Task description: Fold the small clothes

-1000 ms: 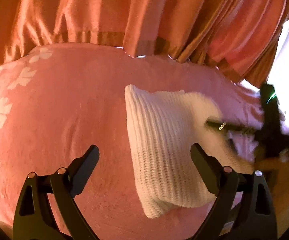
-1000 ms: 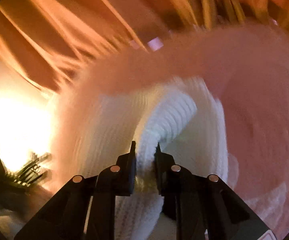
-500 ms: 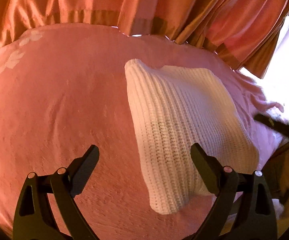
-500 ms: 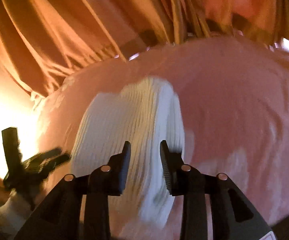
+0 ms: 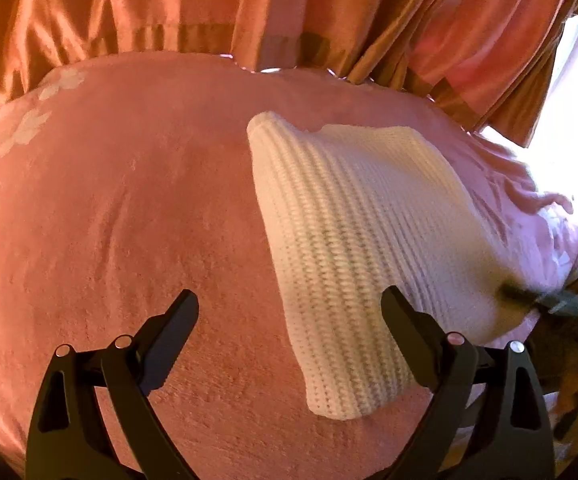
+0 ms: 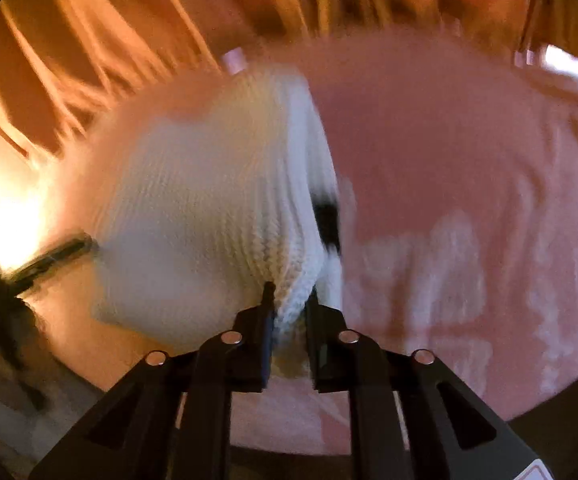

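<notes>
One white knitted garment (image 5: 353, 248) lay on a pink blanket (image 5: 129, 220) in the left wrist view, the left claw (image 5: 289, 312) spread wide above it, gripping nothing; one orange curtain (image 5: 249, 8) hung behind. From the right wrist, the right claw (image 6: 289, 304), having just been closing, pinched the garment's near edge.

A pink plush blanket (image 5: 137, 216) covers the whole surface, soft and faintly dimpled, with pale leaf-shaped prints (image 5: 25, 136) along its left edge. Behind the blanket's far edge hang orange satin curtains (image 5: 217, 4) in deep folds, a darker band running across them just above the blanket. To the right of the curtains, bright daylight (image 5: 569, 112) floods in, washing out the blanket's rumpled right corner.
</notes>
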`<action>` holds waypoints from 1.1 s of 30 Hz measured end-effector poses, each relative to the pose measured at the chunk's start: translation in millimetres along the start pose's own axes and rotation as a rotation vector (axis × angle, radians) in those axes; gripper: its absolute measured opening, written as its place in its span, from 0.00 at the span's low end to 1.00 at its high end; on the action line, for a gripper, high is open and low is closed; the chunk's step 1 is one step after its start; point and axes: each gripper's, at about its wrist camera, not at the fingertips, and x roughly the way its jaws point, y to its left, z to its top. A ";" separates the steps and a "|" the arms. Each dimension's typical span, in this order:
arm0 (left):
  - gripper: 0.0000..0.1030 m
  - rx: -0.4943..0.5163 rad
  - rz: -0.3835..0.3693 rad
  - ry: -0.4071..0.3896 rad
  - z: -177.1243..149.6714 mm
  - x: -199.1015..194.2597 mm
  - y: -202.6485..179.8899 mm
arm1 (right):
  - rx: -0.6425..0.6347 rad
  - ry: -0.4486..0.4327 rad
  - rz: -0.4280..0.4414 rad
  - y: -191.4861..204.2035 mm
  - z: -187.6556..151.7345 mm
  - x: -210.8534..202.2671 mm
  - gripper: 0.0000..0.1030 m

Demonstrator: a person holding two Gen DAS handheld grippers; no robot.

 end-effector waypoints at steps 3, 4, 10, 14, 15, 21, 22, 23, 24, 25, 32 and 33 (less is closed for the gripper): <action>0.88 0.001 -0.003 0.022 -0.4 4.0 -0.8 | 0.054 0.019 0.034 -4.0 -4.1 11.5 0.25; 0.88 0.005 -0.008 0.023 0.0 3.4 -1.8 | 0.065 -0.019 0.051 -4.4 1.8 -1.2 0.29; 0.89 -0.047 -0.103 0.069 22.1 11.0 -4.3 | 0.037 -0.098 0.049 -7.8 46.1 -22.5 0.75; 0.89 -0.113 -0.137 0.175 32.2 43.3 3.1 | 0.050 0.040 0.121 -17.3 56.5 26.0 0.76; 0.89 -0.135 -0.153 0.202 32.9 53.8 6.5 | 0.064 0.068 0.145 -19.7 58.6 39.9 0.76; 0.95 -0.236 -0.294 0.265 27.7 88.5 19.4 | 0.191 0.094 0.336 -41.0 59.1 62.4 0.81; 0.95 -0.233 -0.314 0.237 28.9 90.3 18.6 | 0.193 0.085 0.349 -41.4 59.6 62.7 0.80; 0.95 -0.219 -0.313 0.232 29.9 92.6 17.2 | 0.199 0.072 0.353 -40.6 60.0 63.1 0.75; 0.93 -0.186 -0.321 0.222 31.1 94.6 13.0 | 0.203 0.062 0.358 -39.9 59.7 63.7 0.57; 0.90 -0.168 -0.333 0.226 32.1 95.6 9.3 | 0.214 0.069 0.391 -38.8 58.3 65.4 0.51; 0.48 -0.057 -0.295 0.167 56.5 70.6 -13.9 | 0.175 -0.067 0.372 -14.5 65.3 16.6 0.36; 0.47 -0.044 -0.293 0.147 61.3 59.8 -16.8 | 0.154 -0.105 0.359 -6.2 67.2 0.8 0.35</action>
